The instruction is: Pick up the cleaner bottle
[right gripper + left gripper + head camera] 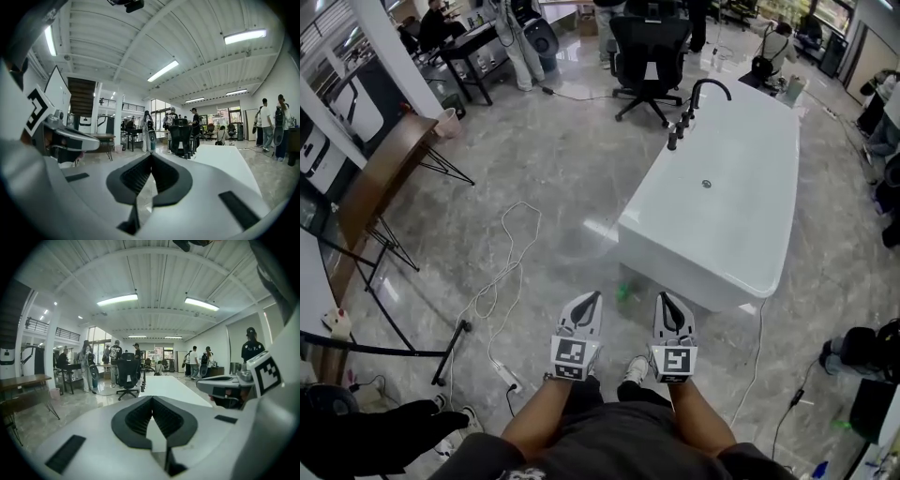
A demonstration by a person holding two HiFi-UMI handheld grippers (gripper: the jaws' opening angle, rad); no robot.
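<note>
A small green object [625, 292], possibly the cleaner bottle, lies on the floor at the near corner of the white bathtub [722, 216]. It sits just ahead of and between my two grippers. In the head view my left gripper [594, 297] and right gripper [664, 298] are held side by side at waist height, pointing forward. Both are shut with nothing between the jaws. The left gripper view shows its jaws [152, 398] closed tip to tip, and the right gripper view shows the same [151, 155]. The green object is too small to tell its shape.
A black faucet [701, 98] stands at the tub's far end, with a black office chair [649, 56] beyond. A wooden table [380, 183] on thin legs is at the left. A white cable [502, 281] and power strip [506, 377] lie on the floor. Dark bags [862, 352] sit at the right. People stand at the back.
</note>
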